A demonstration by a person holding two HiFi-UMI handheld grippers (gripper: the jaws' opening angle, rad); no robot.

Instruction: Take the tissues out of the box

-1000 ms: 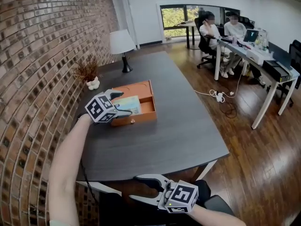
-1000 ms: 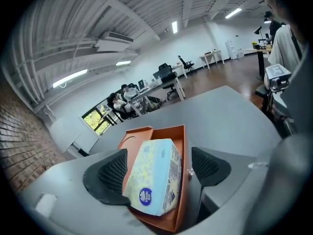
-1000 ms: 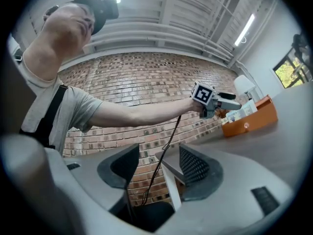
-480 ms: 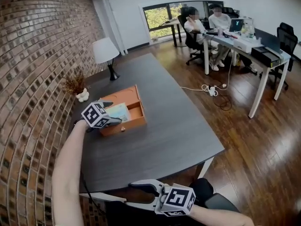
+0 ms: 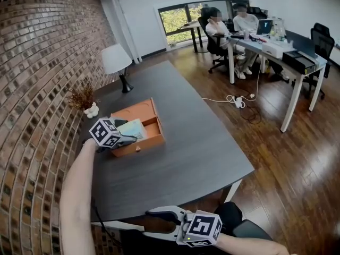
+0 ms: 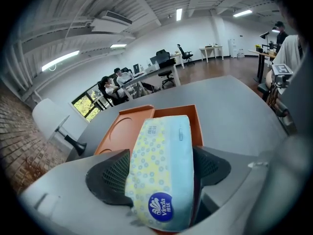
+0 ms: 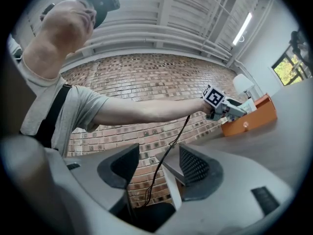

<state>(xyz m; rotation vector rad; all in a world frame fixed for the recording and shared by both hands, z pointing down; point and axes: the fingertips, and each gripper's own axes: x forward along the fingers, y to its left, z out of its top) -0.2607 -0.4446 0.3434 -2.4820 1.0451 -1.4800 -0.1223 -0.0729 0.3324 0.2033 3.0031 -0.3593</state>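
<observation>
Left arm outstretched; left gripper [image 5: 126, 133] clamps the tissue pack [image 6: 161, 155] at the box [image 5: 144, 143]. Right gripper [image 5: 161, 223], jaws apart, is well apart from the box.

Bright, even; ceiling strips [image 6: 178, 14], window [image 5: 178, 19] daylight; fisheye edges vignetted.

In the head view, the left gripper [image 5: 123, 137] covers the 7 o'clock end of the tissue pack [image 5: 135, 127], so we cannot see its grip there. In the left gripper view, the pack runs off the frame at 6 o'clock and hides much of the orange box [image 6: 124, 126]. We cannot read the small print [image 6: 183, 136] on it.
</observation>
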